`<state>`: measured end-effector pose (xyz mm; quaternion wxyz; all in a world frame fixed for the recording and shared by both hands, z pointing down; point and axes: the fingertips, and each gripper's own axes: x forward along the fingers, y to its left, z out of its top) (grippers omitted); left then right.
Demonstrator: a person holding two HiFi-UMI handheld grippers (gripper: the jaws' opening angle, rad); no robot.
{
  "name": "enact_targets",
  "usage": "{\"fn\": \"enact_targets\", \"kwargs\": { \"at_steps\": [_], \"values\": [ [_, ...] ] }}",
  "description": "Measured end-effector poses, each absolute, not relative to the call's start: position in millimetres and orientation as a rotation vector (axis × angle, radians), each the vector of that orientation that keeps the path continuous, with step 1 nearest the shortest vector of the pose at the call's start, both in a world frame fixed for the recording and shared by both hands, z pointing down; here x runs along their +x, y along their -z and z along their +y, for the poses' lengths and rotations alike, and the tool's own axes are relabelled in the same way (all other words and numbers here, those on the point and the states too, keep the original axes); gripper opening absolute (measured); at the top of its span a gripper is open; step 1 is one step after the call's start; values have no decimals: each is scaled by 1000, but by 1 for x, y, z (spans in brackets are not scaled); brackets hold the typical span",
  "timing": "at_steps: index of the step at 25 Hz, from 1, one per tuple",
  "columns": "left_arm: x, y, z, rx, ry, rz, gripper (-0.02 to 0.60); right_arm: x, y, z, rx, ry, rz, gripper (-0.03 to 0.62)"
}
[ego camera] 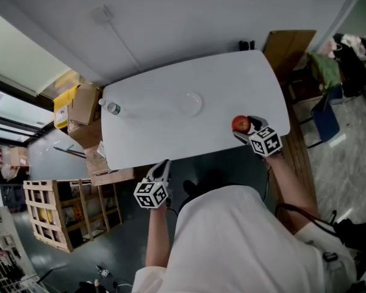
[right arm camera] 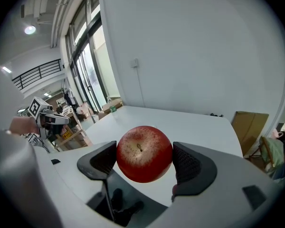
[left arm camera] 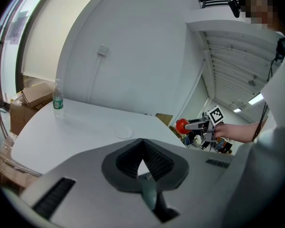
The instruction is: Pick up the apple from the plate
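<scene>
A red apple is clamped between the two dark pads of my right gripper, held in the air over the white table's right front part. The apple's stem faces the camera in the right gripper view. The pale round plate lies bare near the table's middle, left of the apple. My left gripper hovers at the table's front edge, its jaws shut on nothing. The left gripper view shows the apple and the right gripper off to its right.
A clear water bottle stands at the table's left end. Cardboard boxes and a wooden rack are on the floor to the left. A cardboard sheet and cluttered chairs stand at the right.
</scene>
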<state>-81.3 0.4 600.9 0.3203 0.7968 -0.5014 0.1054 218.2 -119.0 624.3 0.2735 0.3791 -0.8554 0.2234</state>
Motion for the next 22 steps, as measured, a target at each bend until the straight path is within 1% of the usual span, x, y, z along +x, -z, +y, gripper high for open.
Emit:
{"fn": "enact_targets", "kwargs": {
  "at_steps": [22],
  "values": [
    [-126, -599, 8, 2101, -314, -1325, 2, 186, -618, -120, 1040, -602, -2301, 360]
  ]
}}
